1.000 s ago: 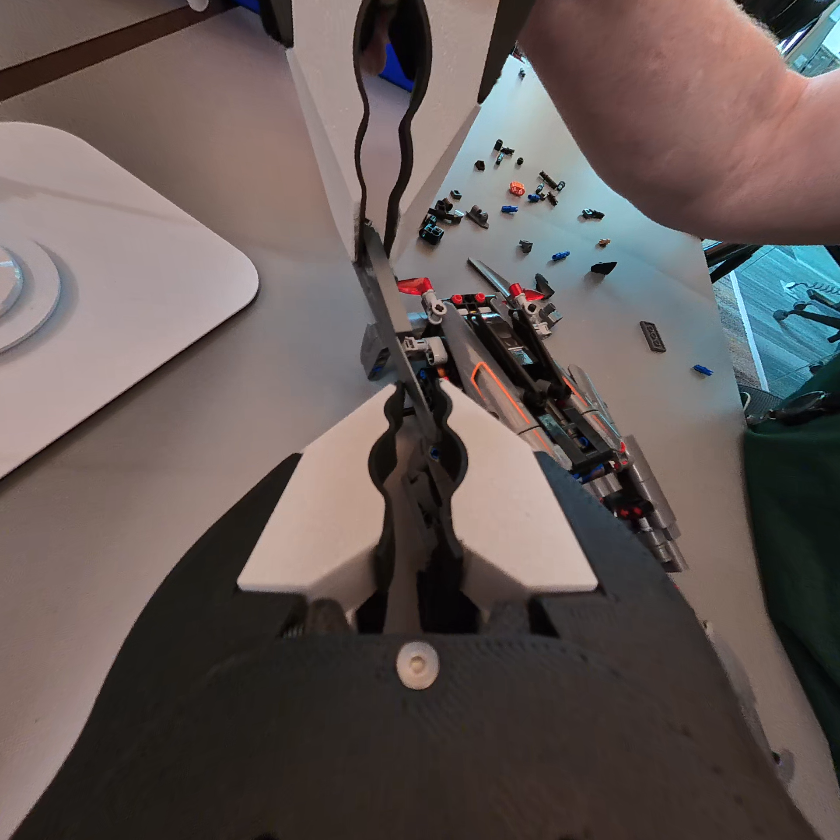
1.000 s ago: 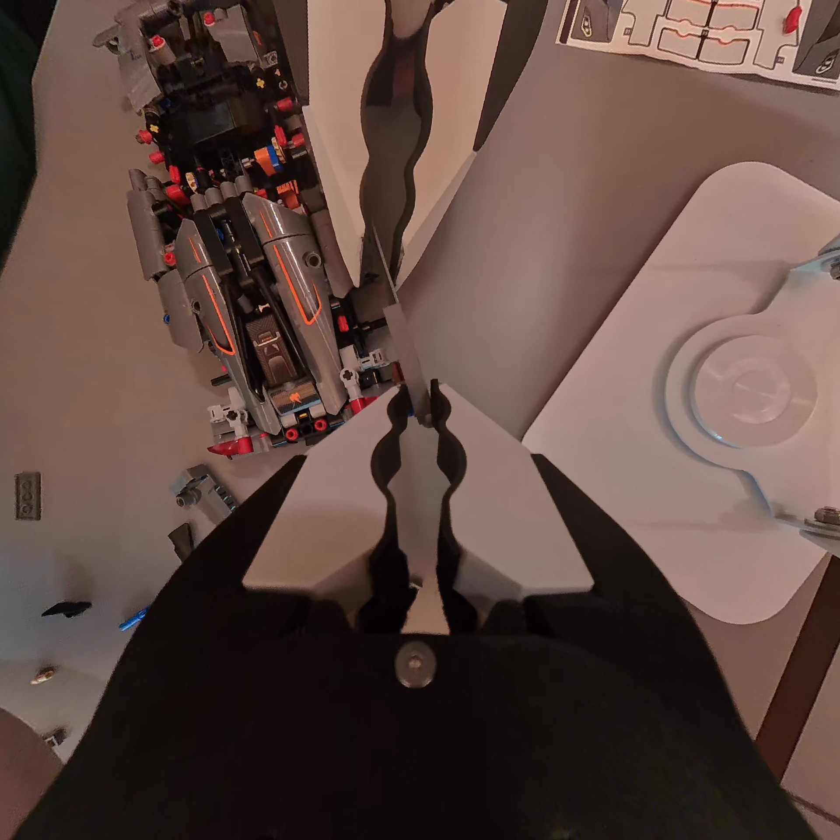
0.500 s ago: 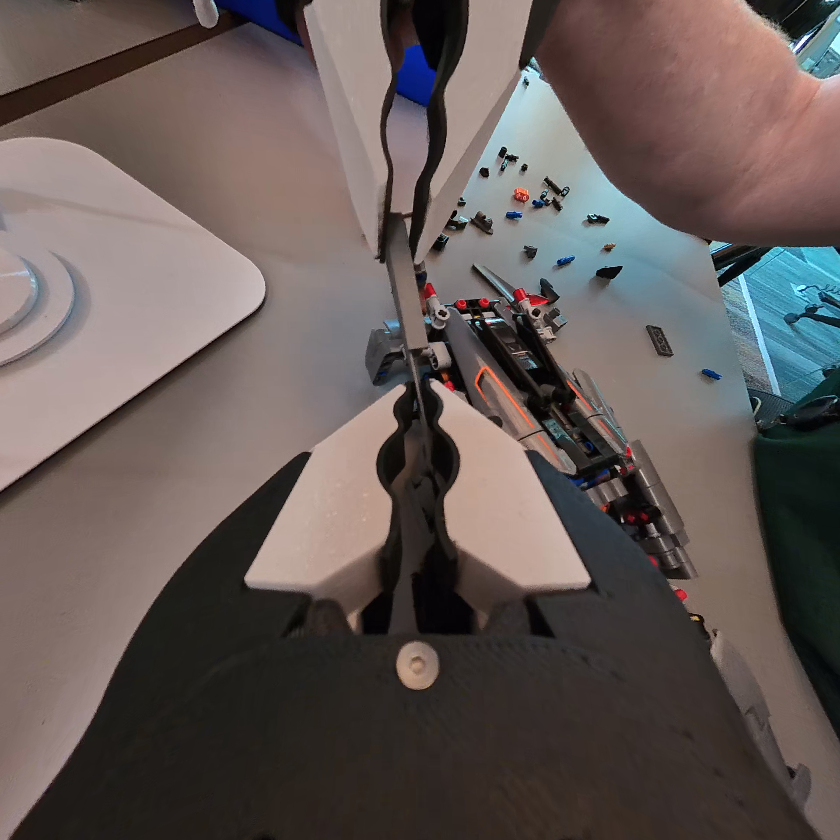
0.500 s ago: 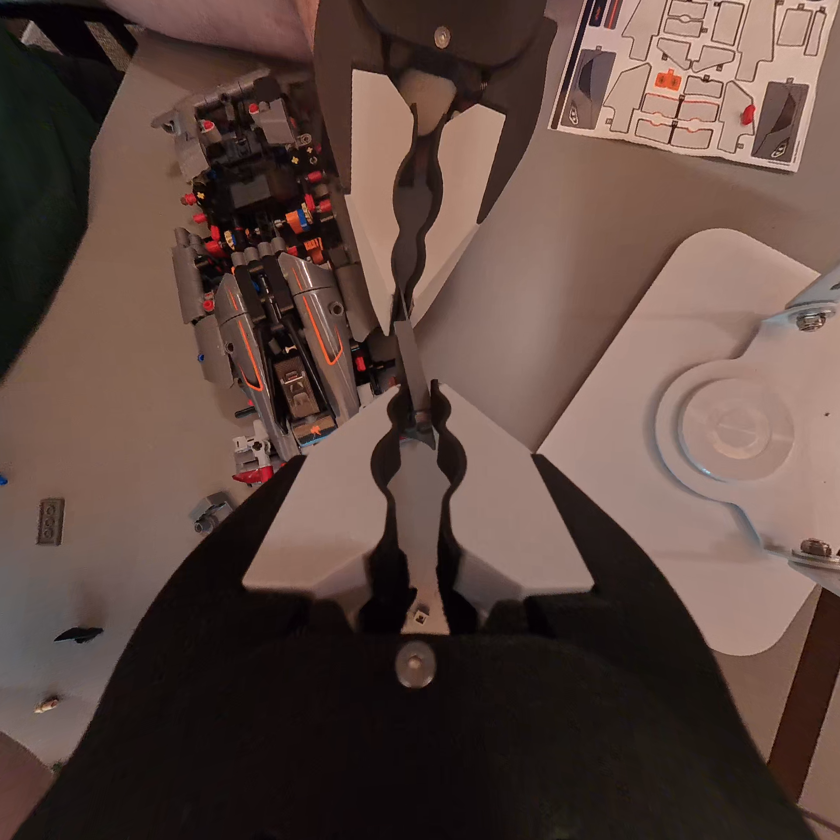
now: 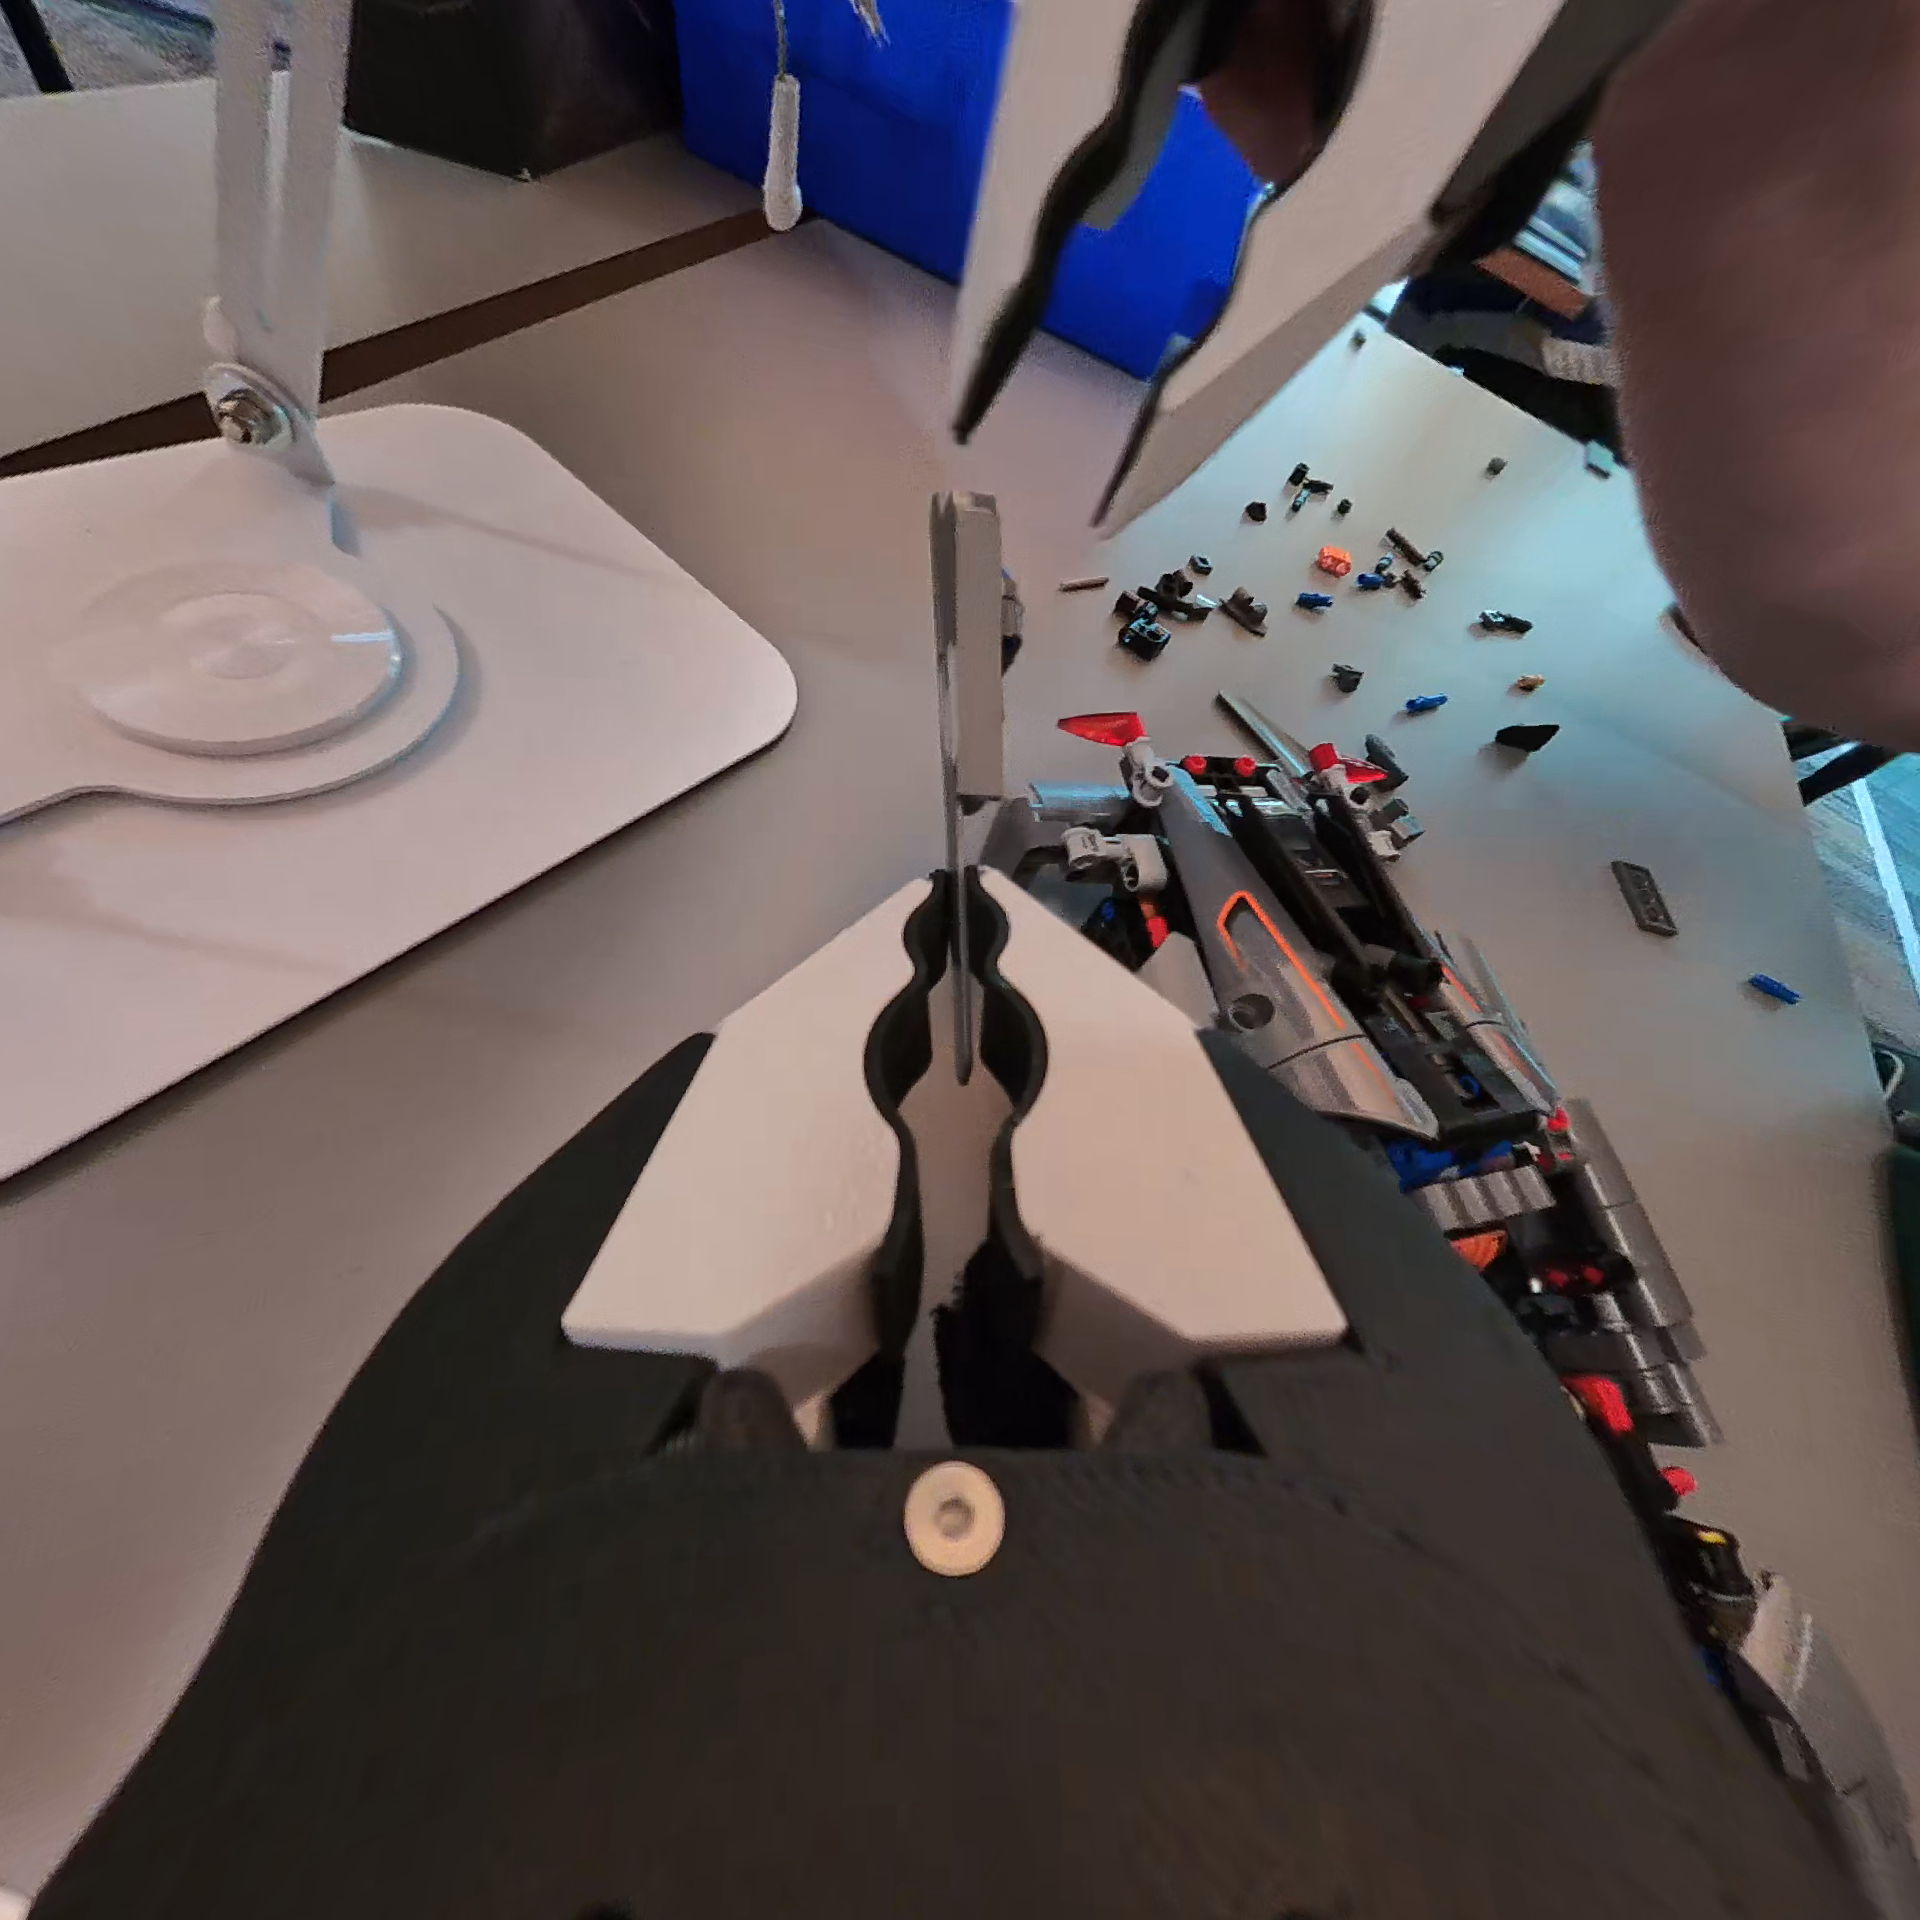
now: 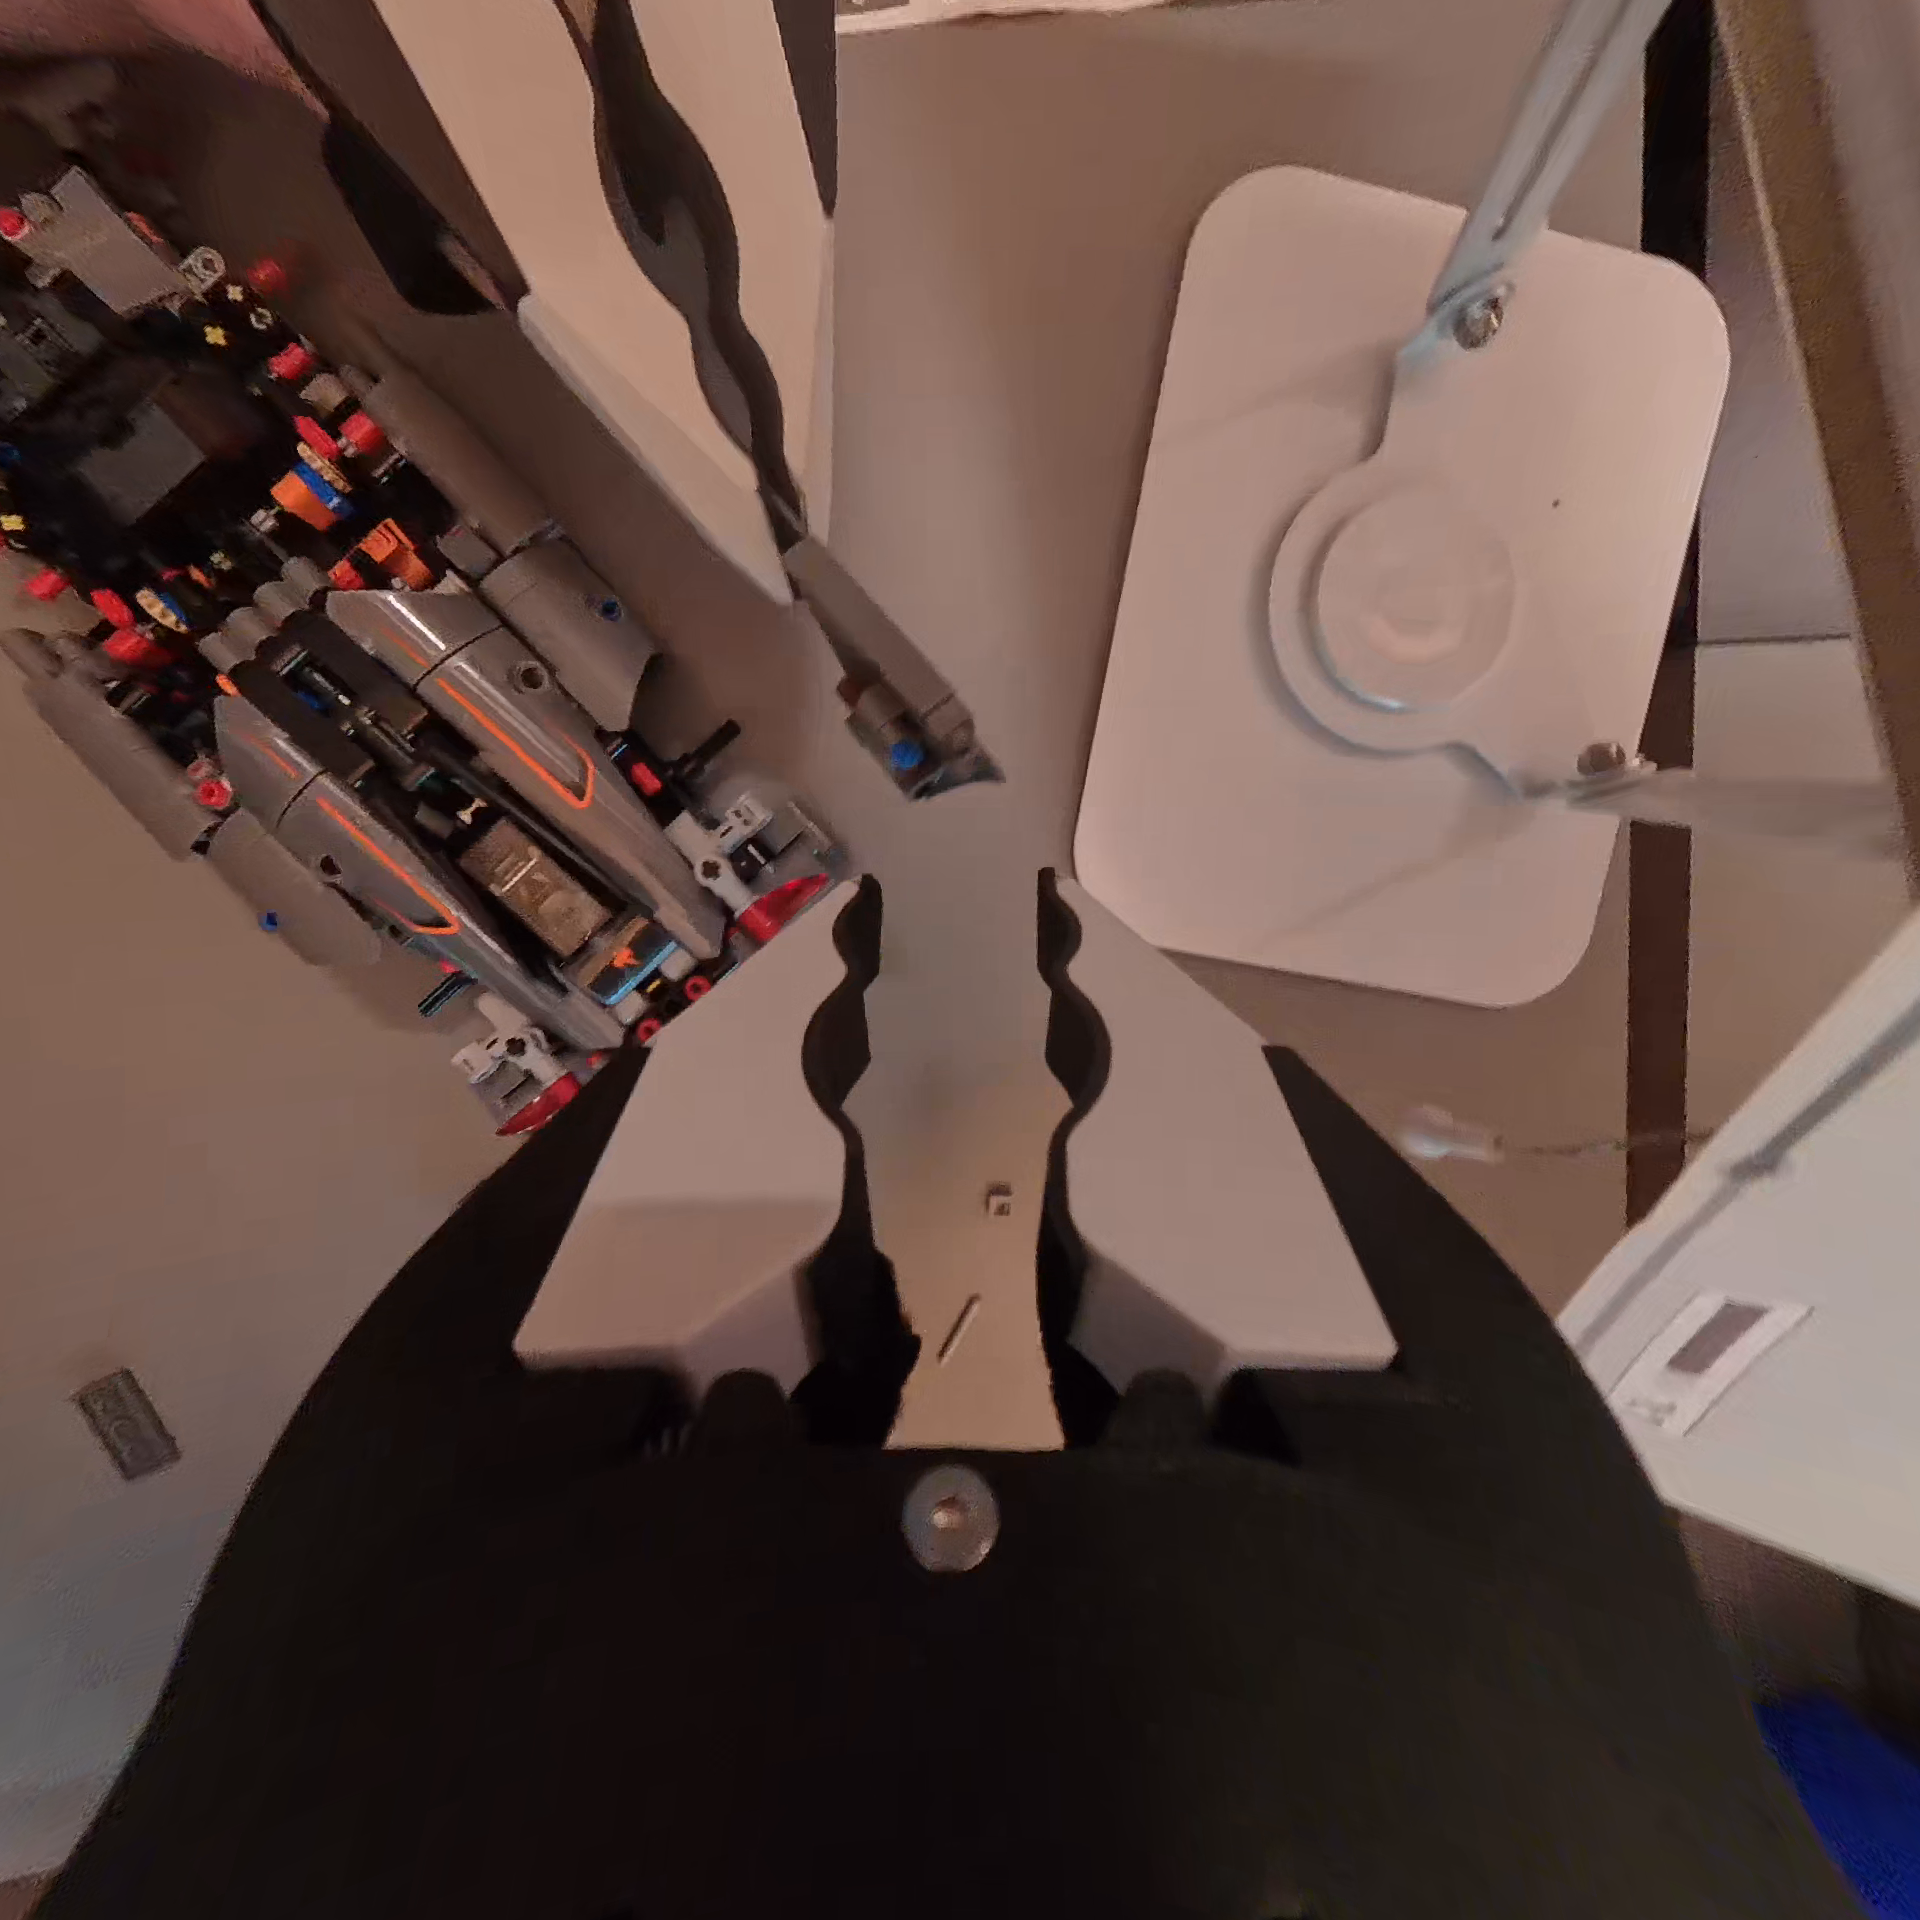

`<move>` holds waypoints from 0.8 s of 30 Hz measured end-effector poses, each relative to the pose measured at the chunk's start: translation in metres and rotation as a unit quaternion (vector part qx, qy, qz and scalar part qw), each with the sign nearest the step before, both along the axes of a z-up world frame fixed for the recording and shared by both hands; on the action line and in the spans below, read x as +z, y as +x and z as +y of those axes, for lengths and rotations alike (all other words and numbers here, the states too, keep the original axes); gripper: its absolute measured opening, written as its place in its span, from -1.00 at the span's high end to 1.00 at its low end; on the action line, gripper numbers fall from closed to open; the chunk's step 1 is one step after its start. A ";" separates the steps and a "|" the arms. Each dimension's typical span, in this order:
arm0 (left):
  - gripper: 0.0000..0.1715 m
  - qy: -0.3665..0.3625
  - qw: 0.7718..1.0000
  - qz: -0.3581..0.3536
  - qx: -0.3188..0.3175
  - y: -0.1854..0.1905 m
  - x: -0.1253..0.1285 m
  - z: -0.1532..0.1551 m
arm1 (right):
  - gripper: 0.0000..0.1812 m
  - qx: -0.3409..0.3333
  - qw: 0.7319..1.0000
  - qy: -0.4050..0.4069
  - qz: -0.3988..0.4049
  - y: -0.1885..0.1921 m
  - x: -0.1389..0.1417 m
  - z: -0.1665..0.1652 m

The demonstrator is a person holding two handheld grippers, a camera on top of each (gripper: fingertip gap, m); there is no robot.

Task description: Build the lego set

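The left gripper (image 5: 961, 894) is clamped on one end of a flat grey panel piece (image 5: 966, 665), whose long axis runs straight out from the fingertips. The right gripper (image 6: 951, 894), jaws apart and empty, hangs just beyond the panel's free end, so the left alone carries it. The part-built lego vehicle (image 5: 1340, 997) lies on the table (image 5: 665, 1091) just right of the left gripper, its long axis receding. Loose pieces (image 5: 1320, 592) lie beyond. The panel's clamped end is hidden between the jaws; the vehicle's rear is cut off.
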State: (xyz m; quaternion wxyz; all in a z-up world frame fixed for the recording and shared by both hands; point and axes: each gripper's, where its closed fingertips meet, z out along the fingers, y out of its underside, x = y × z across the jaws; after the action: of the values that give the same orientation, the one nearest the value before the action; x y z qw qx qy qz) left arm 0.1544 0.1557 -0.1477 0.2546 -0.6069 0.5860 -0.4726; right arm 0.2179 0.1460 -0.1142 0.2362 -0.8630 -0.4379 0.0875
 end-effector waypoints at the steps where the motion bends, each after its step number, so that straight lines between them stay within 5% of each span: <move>1: 1.00 -0.001 1.000 -0.001 0.002 0.000 0.000 0.001 | 0.70 -0.002 1.000 -0.003 0.007 -0.002 0.002 -0.007; 10: 1.00 -0.010 0.999 -0.017 0.026 -0.001 0.004 0.010 | 0.80 -0.038 0.992 -0.117 0.036 -0.053 -0.030 -0.032; 16: 1.00 -0.036 0.998 -0.041 0.042 -0.003 0.010 0.017 | 0.80 -0.105 0.984 -0.133 -0.050 -0.039 -0.045 -0.024; 24: 1.00 -0.040 0.998 -0.037 0.035 -0.001 0.006 0.013 | 0.79 -0.128 0.970 -0.198 -0.060 -0.048 -0.060 -0.032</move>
State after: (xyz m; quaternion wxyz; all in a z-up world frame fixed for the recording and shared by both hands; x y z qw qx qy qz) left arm 0.1538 0.1686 -0.1421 0.2678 -0.6190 0.5353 -0.5085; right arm 0.1696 0.1144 -0.1742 0.0428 -0.9451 -0.3111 0.0898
